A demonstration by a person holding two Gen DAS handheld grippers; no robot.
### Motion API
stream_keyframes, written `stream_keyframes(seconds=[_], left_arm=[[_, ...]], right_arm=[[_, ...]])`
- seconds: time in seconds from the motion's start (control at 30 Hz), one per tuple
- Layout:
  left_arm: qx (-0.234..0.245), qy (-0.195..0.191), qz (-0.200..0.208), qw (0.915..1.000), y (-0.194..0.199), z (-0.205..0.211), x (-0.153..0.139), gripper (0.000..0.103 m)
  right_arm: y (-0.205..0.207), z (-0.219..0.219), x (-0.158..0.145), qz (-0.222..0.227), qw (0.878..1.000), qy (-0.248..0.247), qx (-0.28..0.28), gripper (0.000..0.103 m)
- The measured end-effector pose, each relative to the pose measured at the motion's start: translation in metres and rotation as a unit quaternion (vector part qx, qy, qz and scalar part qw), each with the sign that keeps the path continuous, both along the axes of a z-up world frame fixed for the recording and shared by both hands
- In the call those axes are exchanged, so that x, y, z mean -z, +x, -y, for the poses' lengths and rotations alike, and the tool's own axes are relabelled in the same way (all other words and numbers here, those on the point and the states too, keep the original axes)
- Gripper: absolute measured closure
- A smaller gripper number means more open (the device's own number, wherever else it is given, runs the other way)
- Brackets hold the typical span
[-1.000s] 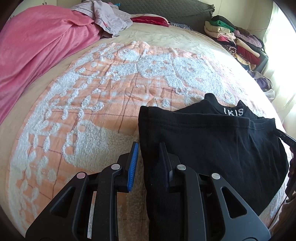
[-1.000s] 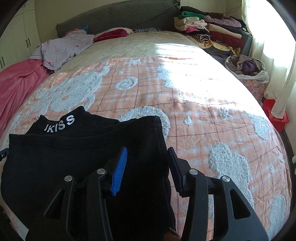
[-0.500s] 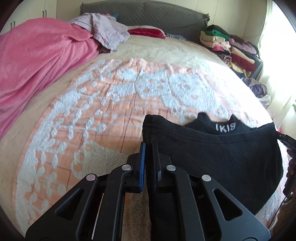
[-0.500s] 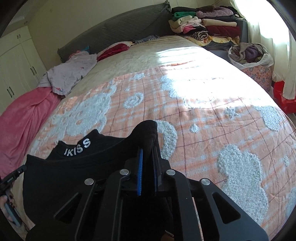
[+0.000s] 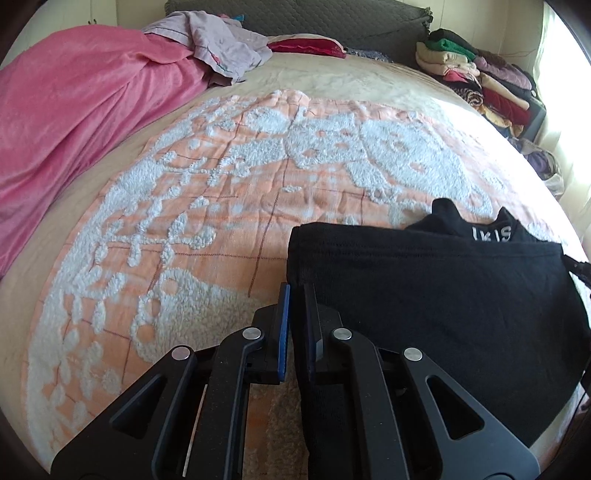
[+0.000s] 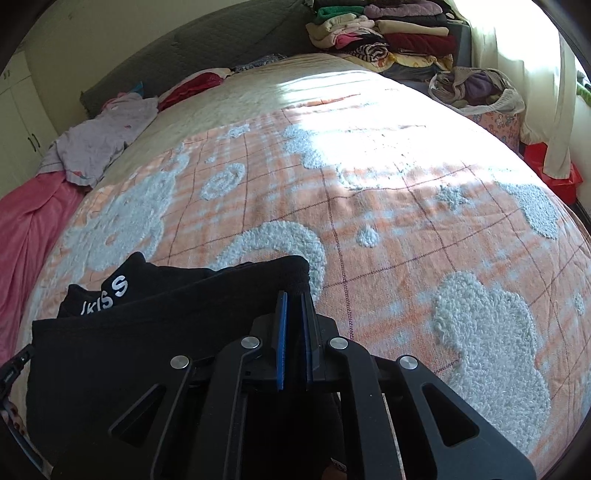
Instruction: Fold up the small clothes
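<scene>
A small black garment with white letters on its waistband lies on the orange and white bedspread. My left gripper is shut on the garment's left edge. In the right wrist view the same black garment shows its lettered band at the left. My right gripper is shut on the garment's right corner, which is raised slightly off the bedspread.
A pink blanket lies along the left of the bed. A lilac garment and a red one lie near the grey headboard. Folded clothes are stacked at the far right, beside a laundry bag.
Both grippers were open around the garment's edges one second ago and have shut on the cloth. The held edges have lifted a little.
</scene>
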State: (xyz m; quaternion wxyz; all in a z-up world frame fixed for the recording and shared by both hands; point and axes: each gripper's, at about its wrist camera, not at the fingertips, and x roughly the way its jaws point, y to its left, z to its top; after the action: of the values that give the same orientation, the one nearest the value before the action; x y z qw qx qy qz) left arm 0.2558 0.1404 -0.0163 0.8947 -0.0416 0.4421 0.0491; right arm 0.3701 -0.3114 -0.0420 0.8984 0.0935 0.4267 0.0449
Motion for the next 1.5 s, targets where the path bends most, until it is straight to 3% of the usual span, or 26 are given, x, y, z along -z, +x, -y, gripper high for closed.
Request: stream_keyframes(seconds=[0.1, 0.23, 0.3, 0.33, 0.57, 0.73, 0.87, 1.13, 1.37, 1.4, 1.47, 1.5], left_arm=[[0.002, 0.009, 0.0, 1.0, -0.002, 0.002, -0.003, 0.1], [0.002, 0.015, 0.001, 0.9999, -0.004, 0.002, -0.01, 0.098], [0.003, 0.019, 0.005, 0.9998, -0.006, 0.003, -0.013, 0.097], [0.004, 0.019, 0.006, 0.9998, -0.008, 0.003, -0.016, 0.096], [0.008, 0.015, 0.021, 0.9996, -0.023, 0.006, -0.031, 0.081], [0.013, 0.012, 0.029, 0.9994, -0.034, 0.01, -0.04, 0.071], [0.013, 0.002, 0.031, 0.9994, -0.045, 0.01, -0.044, 0.068], [0.018, -0.046, 0.023, 0.9985, -0.08, 0.009, -0.031, 0.058], [0.012, -0.071, -0.006, 0.9974, -0.099, 0.014, -0.005, 0.055], [0.012, -0.077, -0.008, 0.9969, -0.101, 0.014, -0.004, 0.057], [0.016, -0.084, -0.011, 0.9963, -0.105, 0.017, -0.002, 0.079], [0.015, -0.089, -0.013, 0.9958, -0.107, 0.017, -0.002, 0.089]], right_arm=[[-0.003, 0.002, -0.001, 0.001, 1.0, -0.01, 0.005, 0.087], [-0.013, -0.003, -0.01, 0.01, 1.0, -0.026, -0.004, 0.084], [-0.02, -0.005, -0.017, 0.018, 0.999, -0.031, -0.01, 0.076], [-0.024, -0.005, -0.019, 0.021, 0.999, -0.031, -0.014, 0.07], [-0.058, -0.007, -0.041, 0.051, 0.997, -0.044, -0.042, 0.053], [-0.081, -0.004, -0.048, 0.063, 0.995, -0.052, -0.055, 0.052], [-0.097, 0.004, -0.049, 0.063, 0.995, -0.045, -0.06, 0.043], [-0.127, 0.018, -0.035, 0.048, 0.996, -0.017, -0.071, 0.044], [-0.133, 0.03, -0.017, 0.023, 0.998, 0.011, -0.064, 0.044], [-0.134, 0.03, -0.015, 0.02, 0.997, 0.019, -0.066, 0.047], [-0.136, 0.03, -0.011, 0.01, 0.997, 0.028, -0.07, 0.081], [-0.138, 0.03, -0.01, 0.011, 0.997, 0.026, -0.069, 0.086]])
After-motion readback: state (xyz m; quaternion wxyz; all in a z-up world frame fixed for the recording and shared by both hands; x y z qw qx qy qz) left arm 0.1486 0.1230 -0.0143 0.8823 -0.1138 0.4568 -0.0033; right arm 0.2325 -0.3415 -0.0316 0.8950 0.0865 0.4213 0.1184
